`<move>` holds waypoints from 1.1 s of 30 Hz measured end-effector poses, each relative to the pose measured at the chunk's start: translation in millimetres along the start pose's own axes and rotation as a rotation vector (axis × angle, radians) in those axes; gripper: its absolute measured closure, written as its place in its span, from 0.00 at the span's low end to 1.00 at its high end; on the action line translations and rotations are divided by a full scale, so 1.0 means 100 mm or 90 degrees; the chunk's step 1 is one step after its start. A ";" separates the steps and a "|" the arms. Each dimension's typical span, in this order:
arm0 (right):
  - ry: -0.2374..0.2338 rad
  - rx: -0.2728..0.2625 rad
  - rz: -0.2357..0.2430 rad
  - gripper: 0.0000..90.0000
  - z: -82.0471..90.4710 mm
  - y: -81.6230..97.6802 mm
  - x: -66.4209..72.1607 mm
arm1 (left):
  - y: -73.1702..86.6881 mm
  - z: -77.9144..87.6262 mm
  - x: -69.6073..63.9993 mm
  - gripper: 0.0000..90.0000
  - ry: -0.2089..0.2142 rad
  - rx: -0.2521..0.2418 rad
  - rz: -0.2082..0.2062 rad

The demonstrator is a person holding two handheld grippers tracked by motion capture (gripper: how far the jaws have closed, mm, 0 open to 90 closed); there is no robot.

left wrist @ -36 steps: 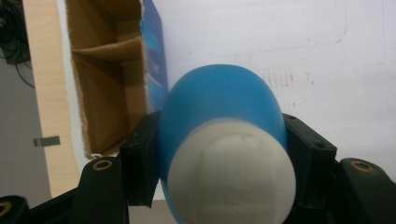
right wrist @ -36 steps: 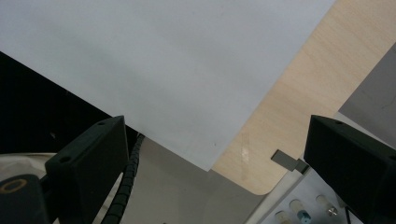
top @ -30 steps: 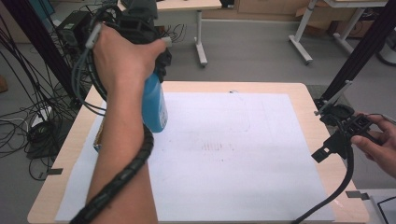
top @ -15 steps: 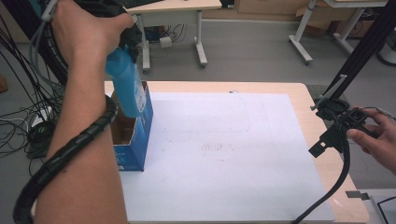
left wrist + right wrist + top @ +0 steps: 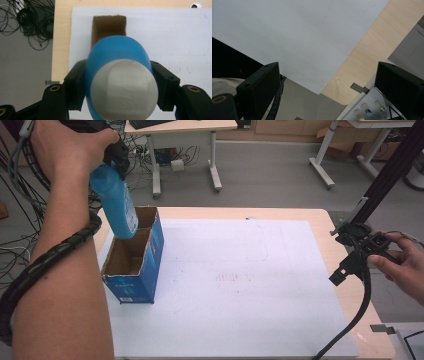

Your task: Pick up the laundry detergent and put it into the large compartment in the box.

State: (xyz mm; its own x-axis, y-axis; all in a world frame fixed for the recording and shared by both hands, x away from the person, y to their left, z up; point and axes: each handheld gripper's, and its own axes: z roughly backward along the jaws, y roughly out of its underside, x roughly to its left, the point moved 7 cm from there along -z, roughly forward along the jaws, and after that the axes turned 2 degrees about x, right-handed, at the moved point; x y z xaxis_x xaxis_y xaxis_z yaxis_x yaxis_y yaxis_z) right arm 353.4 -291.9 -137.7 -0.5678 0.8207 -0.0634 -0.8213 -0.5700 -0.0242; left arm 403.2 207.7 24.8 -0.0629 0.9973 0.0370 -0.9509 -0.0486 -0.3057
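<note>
Gripping the blue bottle (image 5: 116, 202) just below its cap, my left hand-held gripper (image 5: 120, 85) stays clenched on slick, stiff plastic above the open box (image 5: 131, 270).

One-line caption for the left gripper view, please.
Left gripper, fingers clamped on a blue bottle with a white cap, above an open cardboard box on the white mat.

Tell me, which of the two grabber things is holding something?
The left gripper, up by the open blue box. Its jaws squeeze a blue bottle with a white cap. The right gripper, at the table's other edge, has nothing between its open jaws.
</note>
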 end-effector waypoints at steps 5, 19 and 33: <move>0.001 0.006 0.002 0.07 -0.02 -0.06 0.01 | -0.03 -0.11 0.05 0.42 -0.012 0.002 0.007; -0.004 0.009 0.008 0.07 -0.03 -0.11 0.02 | 0.05 -0.42 0.19 0.42 -0.009 0.026 0.010; -0.006 0.014 0.003 0.07 -0.06 -0.10 0.03 | 0.17 -0.77 0.23 0.42 -0.004 0.050 0.000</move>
State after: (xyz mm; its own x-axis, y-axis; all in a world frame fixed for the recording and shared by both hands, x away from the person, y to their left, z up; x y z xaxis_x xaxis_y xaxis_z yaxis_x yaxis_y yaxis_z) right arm 359.9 -283.8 -143.9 -0.5716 0.8187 -0.0544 -0.8199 -0.5725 -0.0025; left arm 408.7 233.7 -52.7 -0.0643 0.9970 0.0426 -0.9717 -0.0528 -0.2301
